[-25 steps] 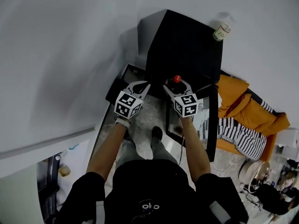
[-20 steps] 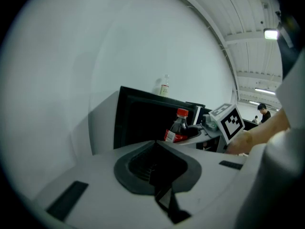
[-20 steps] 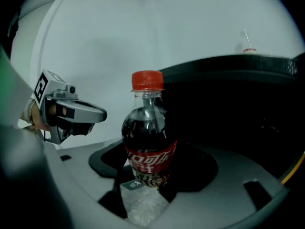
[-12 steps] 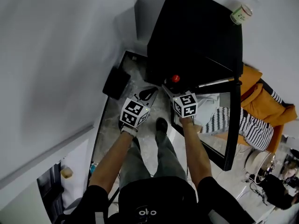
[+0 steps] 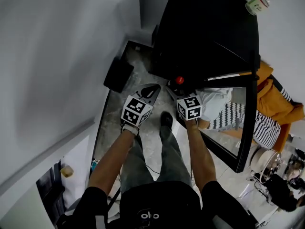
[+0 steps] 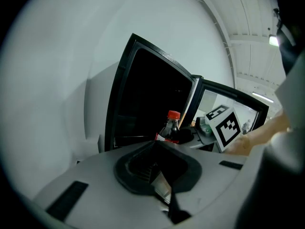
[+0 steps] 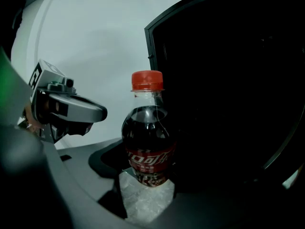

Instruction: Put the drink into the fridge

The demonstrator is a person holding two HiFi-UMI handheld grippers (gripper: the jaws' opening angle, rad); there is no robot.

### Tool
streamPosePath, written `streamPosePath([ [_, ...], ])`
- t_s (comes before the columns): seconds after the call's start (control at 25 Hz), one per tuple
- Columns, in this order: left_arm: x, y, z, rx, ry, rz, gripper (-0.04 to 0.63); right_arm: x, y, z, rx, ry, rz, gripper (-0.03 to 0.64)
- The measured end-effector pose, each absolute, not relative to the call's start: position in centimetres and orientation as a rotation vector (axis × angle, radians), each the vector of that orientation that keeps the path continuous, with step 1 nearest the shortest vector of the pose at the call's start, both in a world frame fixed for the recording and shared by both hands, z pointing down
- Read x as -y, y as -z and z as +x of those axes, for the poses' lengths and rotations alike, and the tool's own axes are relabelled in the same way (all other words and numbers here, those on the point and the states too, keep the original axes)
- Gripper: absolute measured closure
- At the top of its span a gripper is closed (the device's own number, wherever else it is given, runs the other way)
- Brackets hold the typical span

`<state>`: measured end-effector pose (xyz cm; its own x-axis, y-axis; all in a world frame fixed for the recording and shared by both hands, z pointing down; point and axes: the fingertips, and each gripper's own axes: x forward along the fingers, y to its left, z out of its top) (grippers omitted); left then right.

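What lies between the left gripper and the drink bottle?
Nothing: the head view shows only bare floor between the left gripper and the bottle.

1. I count two grippers: the left gripper (image 5: 151,88) and the right gripper (image 5: 178,87).
2. I see one bottle (image 7: 147,142), with one red cap (image 7: 147,80).
3. One fridge (image 5: 205,37), and one door (image 5: 249,123) on it.
4. One can (image 5: 258,4) on the fridge top.
5. One black box (image 5: 118,74) on the floor.
6. Two bare forearms: the left forearm (image 5: 112,156) and the right forearm (image 5: 200,156).
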<state>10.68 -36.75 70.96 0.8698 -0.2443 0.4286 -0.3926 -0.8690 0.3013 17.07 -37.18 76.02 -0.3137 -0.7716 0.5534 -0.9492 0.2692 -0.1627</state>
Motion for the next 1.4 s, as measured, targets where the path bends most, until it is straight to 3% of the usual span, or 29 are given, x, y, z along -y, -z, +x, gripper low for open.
streamPosePath([
  [1.4,42.3,-69.9,14.3,0.499,-0.549,2.845,0.589,43.5,-76.6,25.4,2.108,-0.565,1.777,0.307],
])
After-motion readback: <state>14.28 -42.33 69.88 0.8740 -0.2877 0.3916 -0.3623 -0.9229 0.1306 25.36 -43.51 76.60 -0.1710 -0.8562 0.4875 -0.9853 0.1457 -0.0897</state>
